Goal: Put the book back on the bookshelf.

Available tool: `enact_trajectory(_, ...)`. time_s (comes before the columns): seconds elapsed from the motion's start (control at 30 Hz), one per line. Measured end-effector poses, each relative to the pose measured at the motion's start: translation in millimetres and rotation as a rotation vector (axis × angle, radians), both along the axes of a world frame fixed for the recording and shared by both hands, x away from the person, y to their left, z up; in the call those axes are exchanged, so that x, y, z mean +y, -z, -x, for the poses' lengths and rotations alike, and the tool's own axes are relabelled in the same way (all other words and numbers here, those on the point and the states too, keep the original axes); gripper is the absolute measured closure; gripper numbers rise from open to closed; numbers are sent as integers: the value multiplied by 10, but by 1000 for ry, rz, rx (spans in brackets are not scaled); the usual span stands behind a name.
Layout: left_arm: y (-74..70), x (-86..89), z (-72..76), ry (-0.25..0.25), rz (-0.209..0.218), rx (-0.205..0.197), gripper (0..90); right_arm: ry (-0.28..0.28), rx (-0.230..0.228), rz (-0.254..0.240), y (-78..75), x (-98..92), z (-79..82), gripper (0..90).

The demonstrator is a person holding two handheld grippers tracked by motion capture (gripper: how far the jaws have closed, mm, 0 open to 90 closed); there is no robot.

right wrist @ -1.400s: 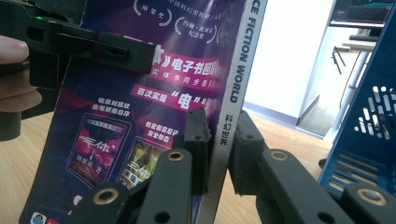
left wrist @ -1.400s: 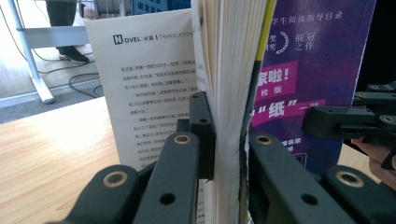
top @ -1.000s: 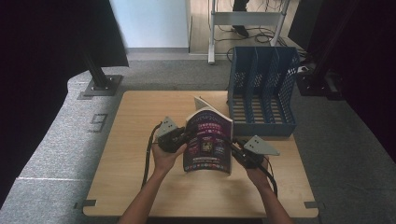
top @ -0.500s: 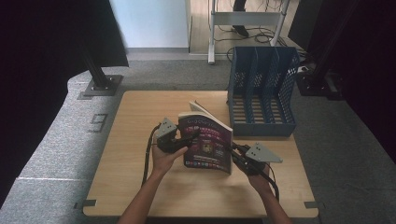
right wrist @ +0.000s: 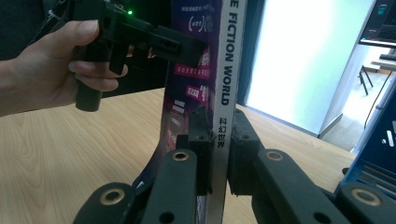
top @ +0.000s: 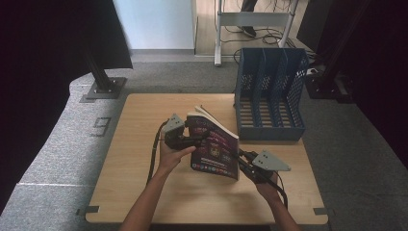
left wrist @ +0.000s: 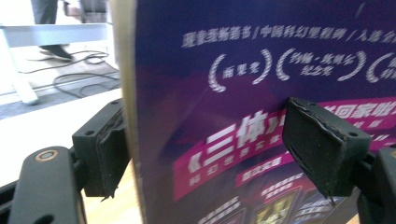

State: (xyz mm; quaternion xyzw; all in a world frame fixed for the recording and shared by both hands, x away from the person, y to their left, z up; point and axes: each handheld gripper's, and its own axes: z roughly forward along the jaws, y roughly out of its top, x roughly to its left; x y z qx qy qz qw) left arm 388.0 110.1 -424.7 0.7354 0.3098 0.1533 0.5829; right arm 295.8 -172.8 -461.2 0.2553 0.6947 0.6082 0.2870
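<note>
Clamping the upright book by its spine, right gripper; left gripper just opened around it.

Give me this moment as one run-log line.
left gripper: jaws just opened, astride magazine, pads off | right gripper: shut on magazine spine | magazine: tilted on table | file rack: empty

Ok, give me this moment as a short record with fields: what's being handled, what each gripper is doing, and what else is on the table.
item handled: magazine, purple cover, standing on edge, tilted
right gripper: shut on the magazine at its spine
left gripper: jaws have just been opening; they straddle the magazine's edge, pads off the cover
support: wooden table
nearby: blue file rack with upright slots, at the table's far right corner, apart from the magazine
likely next move: perhaps carrying the magazine to a rack slot
</note>
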Motion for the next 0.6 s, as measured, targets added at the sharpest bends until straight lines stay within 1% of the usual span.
enact_trajectory(0.07,-13,-22,1,4,2,-1,196,2,0,-4,5,-27,10,813)
enact_trajectory(0.13,-23,-23,2,6,20,3,204,2,-3,-9,4,-37,11,812)
enact_trajectory(0.17,-32,-23,2,9,22,5,206,3,-6,-8,2,-36,12,812)
enact_trajectory(0.27,-45,-20,3,9,18,3,212,7,-12,-7,-3,-28,13,814)
enact_trajectory(0.3,-57,-20,5,8,19,4,213,11,-26,-1,-15,-9,13,815)
enact_trajectory(0.33,-72,-19,9,10,20,3,213,11,-26,-1,-15,-9,13,815)
enact_trajectory(0.37,-115,-21,25,15,21,-7,215,12,-37,-6,-33,6,10,816)
enact_trajectory(0.4,-115,-21,25,15,21,-7,216,11,-39,-9,-41,11,11,816)
enact_trajectory(0.43,-154,-25,48,25,21,-15,216,12,-47,-10,-45,12,8,815)
enact_trajectory(0.53,-162,-34,76,33,14,-23,223,9,-53,-9,-34,9,11,813)
enact_trajectory(0.6,-154,-28,90,33,18,-30,231,10,-51,1,-10,-6,18,810)
